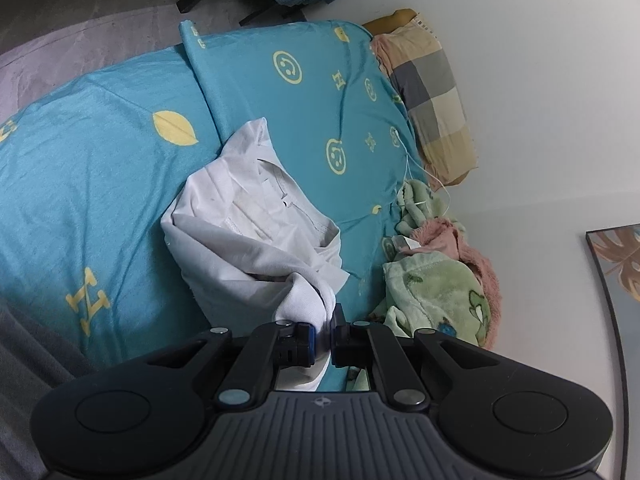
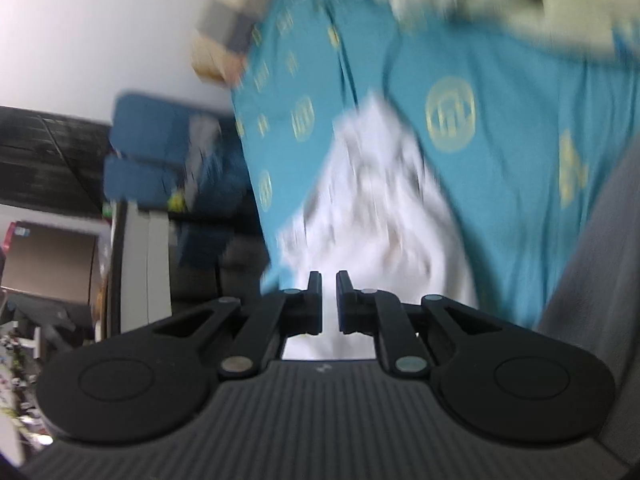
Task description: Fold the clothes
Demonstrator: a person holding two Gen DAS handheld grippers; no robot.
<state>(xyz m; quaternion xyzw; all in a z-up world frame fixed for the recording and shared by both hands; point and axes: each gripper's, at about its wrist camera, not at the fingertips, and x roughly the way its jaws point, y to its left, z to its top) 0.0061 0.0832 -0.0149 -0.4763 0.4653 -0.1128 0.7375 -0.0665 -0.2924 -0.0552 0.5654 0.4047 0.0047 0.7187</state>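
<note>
Tools: two, one per hand
Left tool (image 1: 323, 330): clenched on a bunched fold of the white shirt (image 1: 256, 232), cloth pinched between its blue-padded fingers (image 1: 307, 338)
Right tool (image 2: 329, 300): fingers nearly together with a thin slit between; view badly blurred, cannot tell if cloth is caught in them
White shirts: one, crumpled, collar side up, lying on the bed (image 1: 80, 184); its near end rises into the left tool, the rest spreads away from it
Shirt vs right tool: white shirt (image 2: 372, 216) lies directly ahead of and beneath the fingertips
Bed covers: one, teal with yellow motifs
Pillows: one, checked grey and cream (image 1: 432, 92), at the far end against the wall
Fleece blankets: one heap, green and pink (image 1: 440, 276), just right of the shirt, apart from it
Framed pictures: one (image 1: 618, 264), at right edge
</note>
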